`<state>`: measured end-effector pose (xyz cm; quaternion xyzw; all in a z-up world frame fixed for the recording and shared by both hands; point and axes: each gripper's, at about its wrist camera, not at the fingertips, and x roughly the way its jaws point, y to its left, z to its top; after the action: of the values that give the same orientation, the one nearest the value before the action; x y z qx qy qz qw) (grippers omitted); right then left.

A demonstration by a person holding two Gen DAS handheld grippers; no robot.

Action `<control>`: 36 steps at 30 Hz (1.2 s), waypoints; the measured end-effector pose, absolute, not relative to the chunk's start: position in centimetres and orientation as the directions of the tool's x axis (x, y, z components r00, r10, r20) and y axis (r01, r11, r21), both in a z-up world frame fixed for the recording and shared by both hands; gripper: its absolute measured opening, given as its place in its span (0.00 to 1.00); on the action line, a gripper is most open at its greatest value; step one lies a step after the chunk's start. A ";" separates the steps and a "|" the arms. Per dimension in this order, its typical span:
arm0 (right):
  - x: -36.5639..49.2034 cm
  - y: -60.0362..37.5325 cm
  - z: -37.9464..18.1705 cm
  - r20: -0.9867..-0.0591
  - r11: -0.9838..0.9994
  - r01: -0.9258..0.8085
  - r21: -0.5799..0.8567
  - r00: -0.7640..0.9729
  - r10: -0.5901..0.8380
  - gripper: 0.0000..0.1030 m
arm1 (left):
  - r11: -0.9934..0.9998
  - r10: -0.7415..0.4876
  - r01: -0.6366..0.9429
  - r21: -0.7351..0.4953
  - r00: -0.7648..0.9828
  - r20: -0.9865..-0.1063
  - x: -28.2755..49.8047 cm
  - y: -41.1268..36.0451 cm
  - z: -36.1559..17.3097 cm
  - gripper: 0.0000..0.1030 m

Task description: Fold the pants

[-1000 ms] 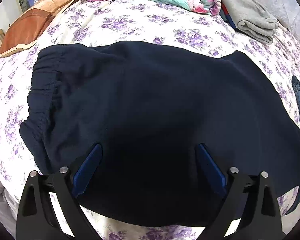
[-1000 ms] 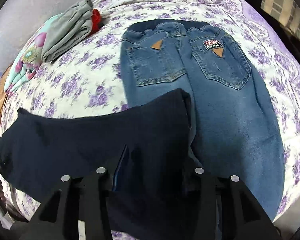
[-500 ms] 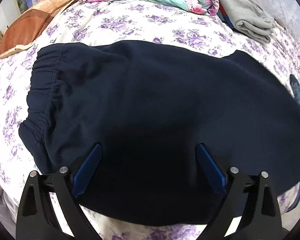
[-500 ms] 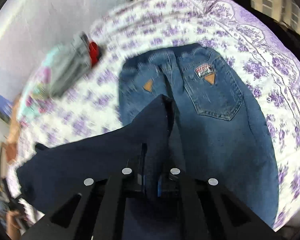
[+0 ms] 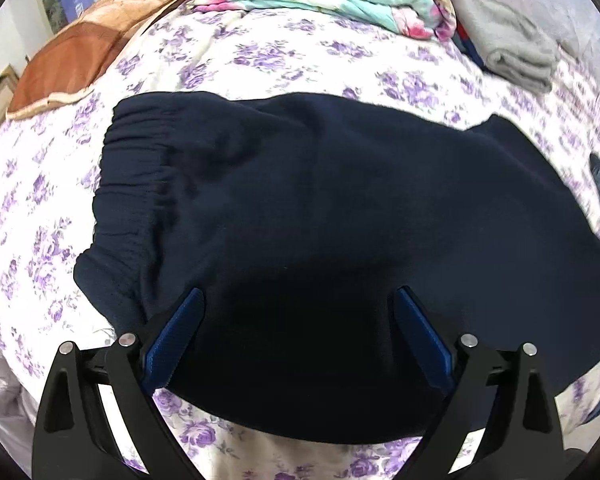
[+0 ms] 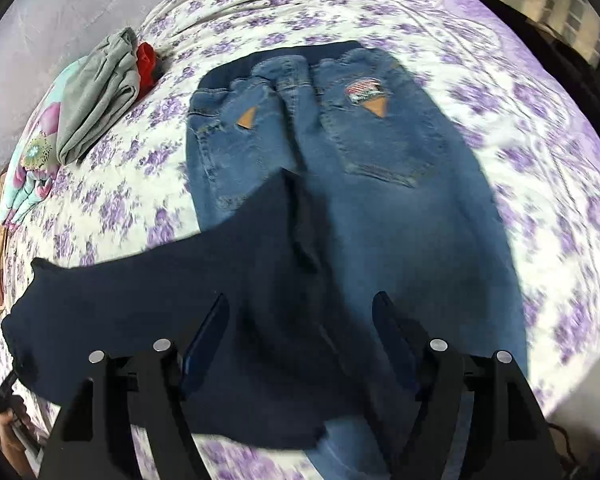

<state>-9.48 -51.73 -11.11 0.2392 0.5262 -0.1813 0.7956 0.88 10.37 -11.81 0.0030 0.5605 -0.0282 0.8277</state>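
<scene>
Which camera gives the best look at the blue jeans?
The right wrist view: the blue jeans lie nearly whole there, back pockets and patches showing, the navy pants overlapping one leg. The left wrist view catches only a sliver at its right edge.

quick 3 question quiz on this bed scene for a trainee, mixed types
1. True or false: the navy pants lie partly over the blue jeans.
2. The grey garment sits: A) on the jeans, B) beside a red item, C) between the jaws.
3. Fill in: the right gripper has just been opening, so its jaws press on ____.

Key
1. True: a navy leg end overlaps the jeans.
2. B.
3. Nothing: the jaws stand apart above the navy cloth.
</scene>
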 end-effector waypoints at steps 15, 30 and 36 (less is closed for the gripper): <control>-19.5 -48.7 -14.6 -0.818 0.603 0.580 0.547 0.525 0.236 0.64 | 0.997 -0.031 0.076 -0.005 0.346 -0.938 1.6 11.4 -12.1 0.90; -17.5 -50.5 -11.5 -0.778 0.609 0.577 0.545 0.618 0.111 0.05 | 0.998 -0.049 0.042 -0.036 0.361 -0.931 1.1 12.4 -11.3 0.84; -20.6 -50.9 -15.9 -0.814 0.431 0.697 0.573 0.544 0.204 0.36 | 0.997 -0.077 0.014 -0.078 0.362 -0.929 1.3 13.1 -11.2 0.84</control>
<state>-20.61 -50.93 -15.91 0.5050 0.4456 -0.1715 0.7190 1.26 13.11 -11.19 -0.0280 0.5642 -0.0278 0.8247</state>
